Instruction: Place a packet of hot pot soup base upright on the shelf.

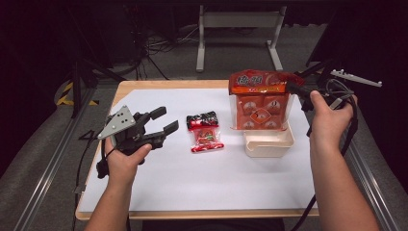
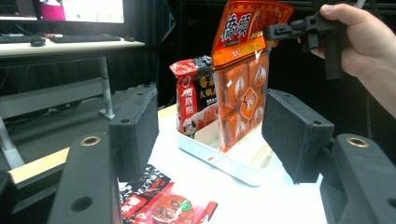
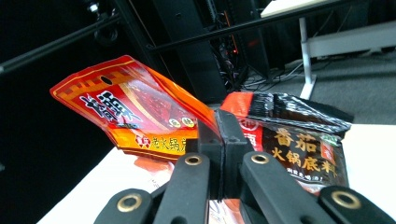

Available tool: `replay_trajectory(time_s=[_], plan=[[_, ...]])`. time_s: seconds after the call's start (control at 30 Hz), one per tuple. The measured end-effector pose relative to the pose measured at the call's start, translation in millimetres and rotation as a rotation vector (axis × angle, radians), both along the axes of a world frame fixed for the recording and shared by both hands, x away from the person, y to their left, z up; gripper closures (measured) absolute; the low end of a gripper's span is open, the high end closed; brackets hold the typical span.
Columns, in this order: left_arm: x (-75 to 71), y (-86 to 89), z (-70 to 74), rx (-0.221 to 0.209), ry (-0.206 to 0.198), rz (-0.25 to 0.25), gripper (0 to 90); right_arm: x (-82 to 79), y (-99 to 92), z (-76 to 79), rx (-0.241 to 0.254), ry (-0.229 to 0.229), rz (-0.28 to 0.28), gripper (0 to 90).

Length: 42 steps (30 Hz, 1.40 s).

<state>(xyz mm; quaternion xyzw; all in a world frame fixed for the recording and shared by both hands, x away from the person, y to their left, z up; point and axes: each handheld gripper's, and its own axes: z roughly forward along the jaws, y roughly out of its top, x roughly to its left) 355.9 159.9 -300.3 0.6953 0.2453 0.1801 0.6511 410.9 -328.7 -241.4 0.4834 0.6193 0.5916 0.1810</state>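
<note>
In the high view, an orange pouch (image 1: 260, 103) is held upright over the white tray (image 1: 268, 144) by the right gripper (image 1: 294, 88), jaws clamped on its top corner; the left gripper (image 1: 163, 121) rests apart — jaws parted, nothing between them — beside a small red packet (image 1: 205, 131). In the left gripper view, a red-and-black pouch (image 2: 195, 95) stands in the tray (image 2: 243, 167) behind the orange one (image 2: 243, 79). In the right gripper view, the closed jaws pinch the orange pouch (image 3: 135, 114).

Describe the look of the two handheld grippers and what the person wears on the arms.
Both grippers are black, each with two blocky padded jaws and brass-ringed holes. The left gripper carries a grey three-cornered plate dotted with holes; the right gripper trails black cables. The forearms are bare, with no sleeves.
</note>
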Motion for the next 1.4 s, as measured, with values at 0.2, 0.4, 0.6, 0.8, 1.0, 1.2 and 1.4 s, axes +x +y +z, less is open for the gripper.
replay_trajectory(time_s=[0.2,0.4,0.6,0.8,1.0,1.2,1.4], plan=[[0.7,0.0,-0.6,-0.001,0.002,-0.002,37.2,6.0,-11.3,-7.2,0.044,0.024,-0.042,90.0],[1.3,-1.1,-1.3,0.000,0.000,-0.006,37.2,4.5,-18.0,-11.6,0.035,0.021,-0.084,89.9],[1.5,-2.1,-2.0,0.002,0.004,-0.008,37.3,0.2,-24.2,-16.3,-0.001,0.022,-0.111,89.9],[2.6,-3.3,-3.2,0.008,0.010,-0.009,37.2,-6.7,-32.0,-18.1,-0.021,0.018,-0.125,89.9],[3.1,-4.4,-3.5,0.007,0.008,-0.010,37.2,-14.5,-33.0,-18.6,-0.063,0.000,-0.124,89.8],[2.7,-4.9,-3.4,0.006,0.009,-0.012,37.3,-12.7,-29.6,-26.1,-0.090,0.007,-0.123,89.8],[3.4,-4.4,-3.7,0.006,0.011,-0.012,37.2,-13.1,-29.8,-30.1,-0.142,0.018,-0.139,89.8]])
